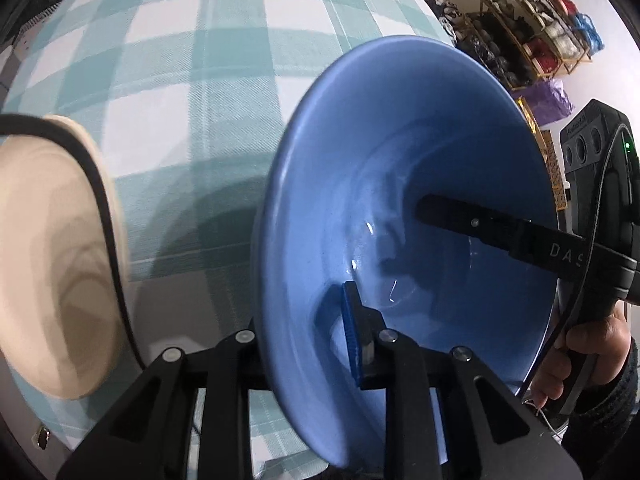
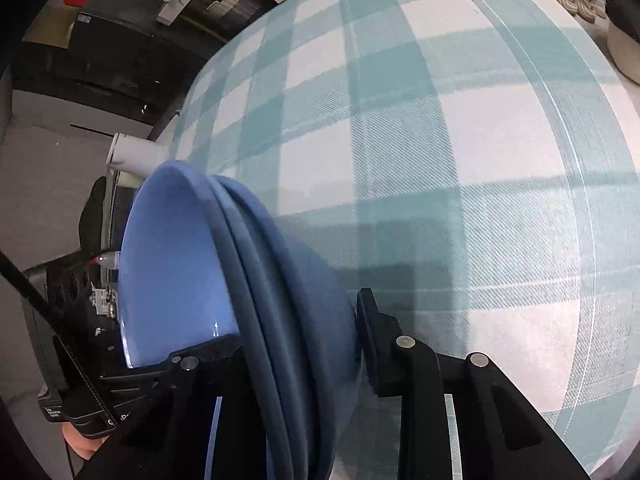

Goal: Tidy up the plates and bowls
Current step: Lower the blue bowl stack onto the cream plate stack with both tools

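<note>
left gripper [image 1: 308,344]: clamped on near rim of the blue bowls [image 1: 400,200], one finger inside | right gripper [image 2: 296,340]: clamped on the opposite rim of the blue bowls, one finger inside, one outside | bowls: nested stack, held over checked tablecloth [image 1: 180,80] | beige plate [image 1: 52,260]: just left of stack

Open checked tablecloth [image 2: 460,140] ahead, beige plate [image 1: 52,256] left
</note>
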A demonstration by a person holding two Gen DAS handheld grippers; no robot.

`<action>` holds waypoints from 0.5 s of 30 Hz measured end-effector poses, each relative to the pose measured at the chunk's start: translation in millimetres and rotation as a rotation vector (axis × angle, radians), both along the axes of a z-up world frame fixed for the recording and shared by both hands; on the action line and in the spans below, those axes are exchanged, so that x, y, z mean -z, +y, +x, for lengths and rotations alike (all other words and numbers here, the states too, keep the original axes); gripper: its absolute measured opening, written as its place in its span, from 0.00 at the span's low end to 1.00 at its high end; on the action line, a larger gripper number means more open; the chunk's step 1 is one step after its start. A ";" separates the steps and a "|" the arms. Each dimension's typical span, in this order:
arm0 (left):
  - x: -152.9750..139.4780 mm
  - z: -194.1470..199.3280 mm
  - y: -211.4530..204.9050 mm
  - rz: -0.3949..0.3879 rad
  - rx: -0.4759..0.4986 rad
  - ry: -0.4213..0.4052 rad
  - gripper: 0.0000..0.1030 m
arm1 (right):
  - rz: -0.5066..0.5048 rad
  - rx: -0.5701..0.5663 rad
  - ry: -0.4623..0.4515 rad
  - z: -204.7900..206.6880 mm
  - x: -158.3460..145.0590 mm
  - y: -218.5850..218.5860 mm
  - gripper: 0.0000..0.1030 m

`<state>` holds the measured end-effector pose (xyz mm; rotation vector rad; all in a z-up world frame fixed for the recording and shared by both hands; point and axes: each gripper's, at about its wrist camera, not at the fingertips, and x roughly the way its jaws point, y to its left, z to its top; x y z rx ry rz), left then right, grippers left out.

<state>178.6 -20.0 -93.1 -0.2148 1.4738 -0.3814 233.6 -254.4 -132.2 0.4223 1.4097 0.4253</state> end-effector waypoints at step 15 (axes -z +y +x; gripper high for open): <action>-28.0 0.1 85.1 -0.036 -0.166 -0.005 0.21 | 0.044 -0.113 -0.012 31.9 -48.0 105.7 0.23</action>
